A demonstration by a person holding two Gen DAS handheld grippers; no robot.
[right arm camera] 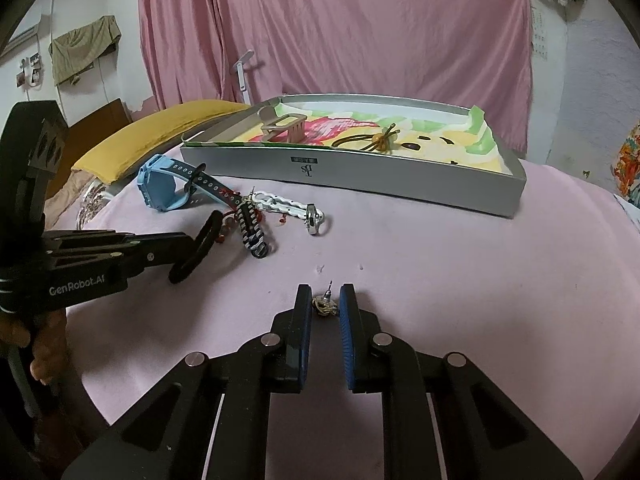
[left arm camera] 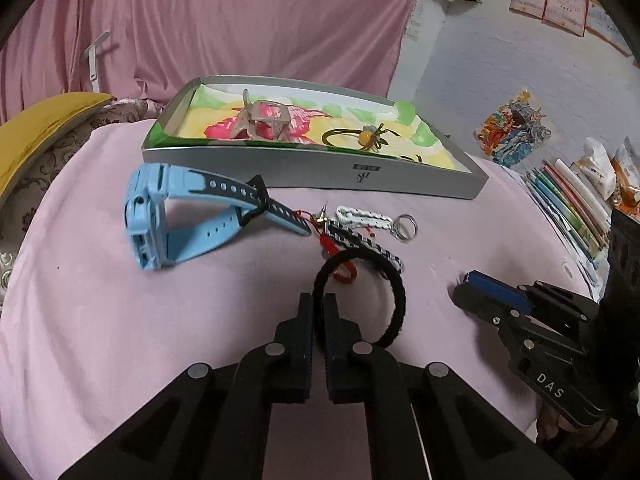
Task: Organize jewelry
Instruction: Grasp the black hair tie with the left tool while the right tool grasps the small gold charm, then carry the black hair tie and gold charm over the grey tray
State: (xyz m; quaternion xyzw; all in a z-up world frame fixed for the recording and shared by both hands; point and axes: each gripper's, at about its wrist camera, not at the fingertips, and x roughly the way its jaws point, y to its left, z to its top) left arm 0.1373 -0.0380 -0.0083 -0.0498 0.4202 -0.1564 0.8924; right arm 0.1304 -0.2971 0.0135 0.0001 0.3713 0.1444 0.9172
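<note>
The left claw point(left arm camera: 319, 306) is clenched on one black hair tie point(left arm camera: 362, 292); the right claw point(right arm camera: 325, 300) stands released around one small earring point(right arm camera: 324, 304). Beyond them lie one blue watch point(left arm camera: 160, 216), two braided bracelets point(left arm camera: 362, 236), one ring point(left arm camera: 405, 226), and one tray point(left arm camera: 312, 166) holding two hair pieces.

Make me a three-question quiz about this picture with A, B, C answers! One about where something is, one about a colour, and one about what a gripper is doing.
1. Where is the hair claw clip?
A. inside the grey box
B. on the pink cloth
C. in a gripper

2. What colour is the watch?
A. red
B. light blue
C. green

3. What is the left gripper doing?
A. wide open and empty
B. shut on the black hair tie
C. holding the ring

Answers:
1. A, the clip sits on the box's colourful lining.
2. B, its case and strap are light blue.
3. B, the fingers pinch the tie's loop.
</note>
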